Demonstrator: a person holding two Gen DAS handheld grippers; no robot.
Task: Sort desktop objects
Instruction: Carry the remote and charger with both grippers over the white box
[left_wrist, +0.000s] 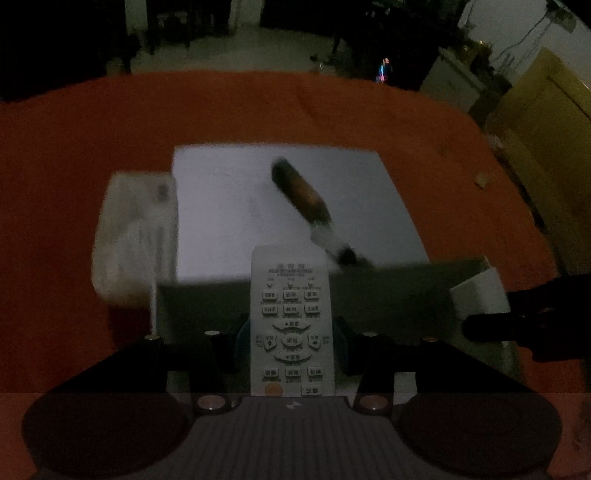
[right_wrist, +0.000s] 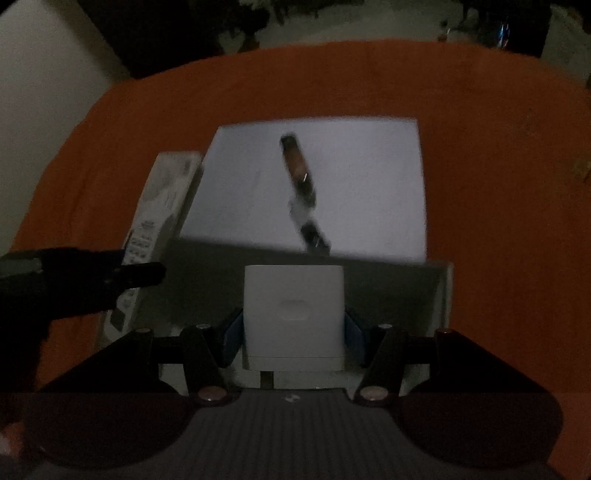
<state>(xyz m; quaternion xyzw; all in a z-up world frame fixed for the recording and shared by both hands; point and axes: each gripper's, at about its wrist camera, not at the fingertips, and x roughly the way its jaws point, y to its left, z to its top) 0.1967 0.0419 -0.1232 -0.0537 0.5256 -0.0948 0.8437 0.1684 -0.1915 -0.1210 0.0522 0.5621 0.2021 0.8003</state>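
Observation:
My left gripper (left_wrist: 291, 343) is shut on a white remote control (left_wrist: 291, 317), held lengthwise over the near wall of a white open box (left_wrist: 229, 206). It also shows at the left of the right wrist view (right_wrist: 140, 254). My right gripper (right_wrist: 294, 332) is shut on a small white rectangular box (right_wrist: 294, 317), held over the same open box (right_wrist: 369, 177). A brown and white tube-shaped object (left_wrist: 306, 206) lies on the box floor, also seen from the right (right_wrist: 301, 184).
The box stands on an orange-red tablecloth (left_wrist: 74, 166). A white packet (left_wrist: 136, 229) leans along the box's left outer wall. Dim room, floor and cardboard cartons (left_wrist: 546, 122) lie beyond the table edge.

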